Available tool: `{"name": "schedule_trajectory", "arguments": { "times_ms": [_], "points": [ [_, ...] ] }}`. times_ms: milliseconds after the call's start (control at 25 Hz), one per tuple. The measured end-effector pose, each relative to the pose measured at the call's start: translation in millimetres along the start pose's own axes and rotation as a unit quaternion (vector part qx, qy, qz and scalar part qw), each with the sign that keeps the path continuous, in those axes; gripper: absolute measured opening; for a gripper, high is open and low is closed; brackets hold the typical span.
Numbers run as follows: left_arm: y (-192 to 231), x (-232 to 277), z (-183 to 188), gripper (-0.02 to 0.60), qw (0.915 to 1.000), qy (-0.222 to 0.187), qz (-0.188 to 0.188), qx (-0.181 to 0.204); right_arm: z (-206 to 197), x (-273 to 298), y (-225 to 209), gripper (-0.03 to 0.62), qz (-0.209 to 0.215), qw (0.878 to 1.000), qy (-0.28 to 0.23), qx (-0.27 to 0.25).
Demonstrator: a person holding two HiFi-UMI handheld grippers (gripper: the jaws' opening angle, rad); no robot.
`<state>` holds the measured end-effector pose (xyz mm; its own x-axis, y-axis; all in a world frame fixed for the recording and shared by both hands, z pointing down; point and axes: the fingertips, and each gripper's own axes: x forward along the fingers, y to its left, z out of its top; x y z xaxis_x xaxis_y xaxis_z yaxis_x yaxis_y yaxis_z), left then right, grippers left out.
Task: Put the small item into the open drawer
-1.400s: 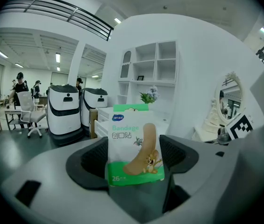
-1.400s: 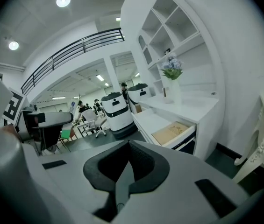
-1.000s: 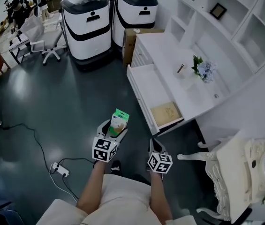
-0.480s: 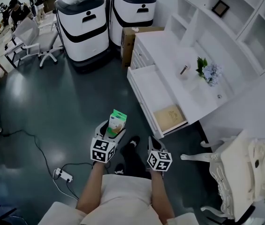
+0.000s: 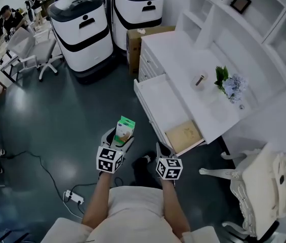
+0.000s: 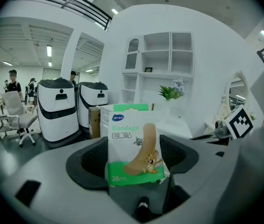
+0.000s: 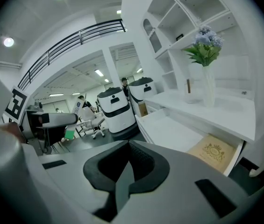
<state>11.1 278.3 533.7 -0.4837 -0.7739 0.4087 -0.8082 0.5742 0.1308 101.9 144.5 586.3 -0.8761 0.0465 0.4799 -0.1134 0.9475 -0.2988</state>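
Bandage box point(image 5: 125, 129) — clamped upright in left gripper point(image 5: 118, 139), over the floor, short of the open drawer point(image 5: 162, 101); right gripper point(image 5: 162, 152) — jaws together, empty; pick-up done, placing remains.

Open drawer point(image 5: 159, 101) partly hidden under desktop point(image 5: 179, 54).

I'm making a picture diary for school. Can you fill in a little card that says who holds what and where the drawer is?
Left hand-held gripper: shut on the bandage box, held upright
Right hand-held gripper: shut, nothing in it
Open drawer: pulled out of the white desk, ahead and to the right
Inside the drawer: a flat tan item at the near end, the rest bare
Box in drawer: not yet
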Motion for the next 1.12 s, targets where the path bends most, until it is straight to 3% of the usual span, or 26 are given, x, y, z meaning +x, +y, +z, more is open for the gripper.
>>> {"name": "schedule_trajectory", "arguments": {
  "times_ms": [240, 760, 1120],
  "points": [
    [10.3, 58.7, 20.6, 0.359, 0.9994, 0.025, -0.021, 0.014, 32.5, 41.0, -32.2, 0.025, -0.011, 1.000, 0.005, 0.013],
    [21.5, 168.3, 59.4, 0.359, 0.9915, 0.075, -0.071, 0.079, 87.8, 112.3, -90.5, 0.025, -0.014, 0.995, -0.021, 0.098],
    [0.9, 242.8, 69.0, 0.359, 0.9800, 0.109, -0.116, 0.119, 79.7, 120.0, -164.7, 0.025, -0.061, 0.984, -0.020, 0.168]
  ]
}}
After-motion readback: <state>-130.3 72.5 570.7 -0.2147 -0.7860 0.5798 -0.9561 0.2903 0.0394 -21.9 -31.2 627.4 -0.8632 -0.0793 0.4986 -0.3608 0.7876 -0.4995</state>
